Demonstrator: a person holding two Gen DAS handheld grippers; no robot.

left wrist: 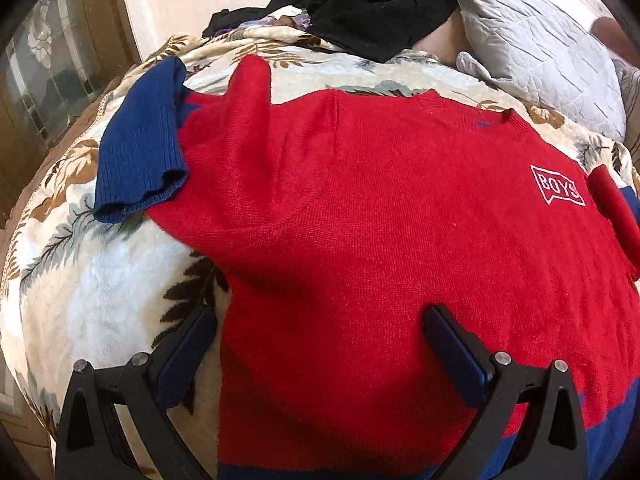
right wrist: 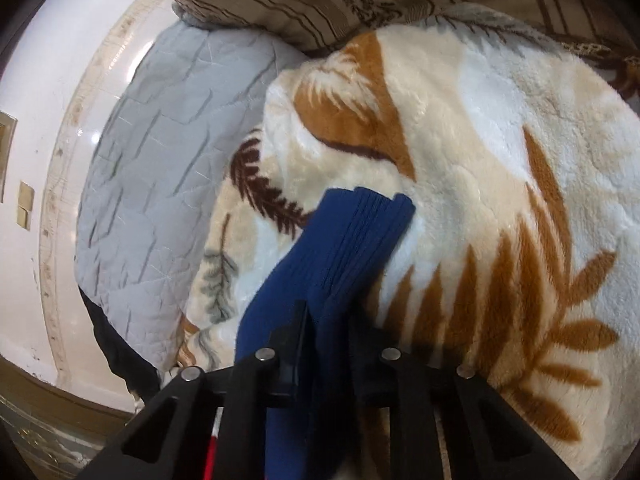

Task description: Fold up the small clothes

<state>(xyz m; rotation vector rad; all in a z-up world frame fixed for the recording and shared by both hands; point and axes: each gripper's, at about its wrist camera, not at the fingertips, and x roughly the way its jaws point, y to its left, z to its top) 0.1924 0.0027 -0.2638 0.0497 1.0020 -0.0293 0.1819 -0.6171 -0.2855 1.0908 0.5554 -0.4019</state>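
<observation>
A red sweater (left wrist: 380,240) is spread flat on a leaf-print blanket (left wrist: 92,300), its blue cuff (left wrist: 140,148) at 10 o'clock. The left gripper (left wrist: 320,324) is held released, jaws wide over the sweater's side edge. The right gripper (right wrist: 324,320) is clenched on the other blue cuff (right wrist: 340,248).

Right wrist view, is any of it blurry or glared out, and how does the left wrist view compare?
Right wrist view: wall glares white, blue cuff and leaf-print blanket slightly soft. Left wrist view: sharper, evenly lit, red sweater bulged by fisheye, dark corners.
</observation>
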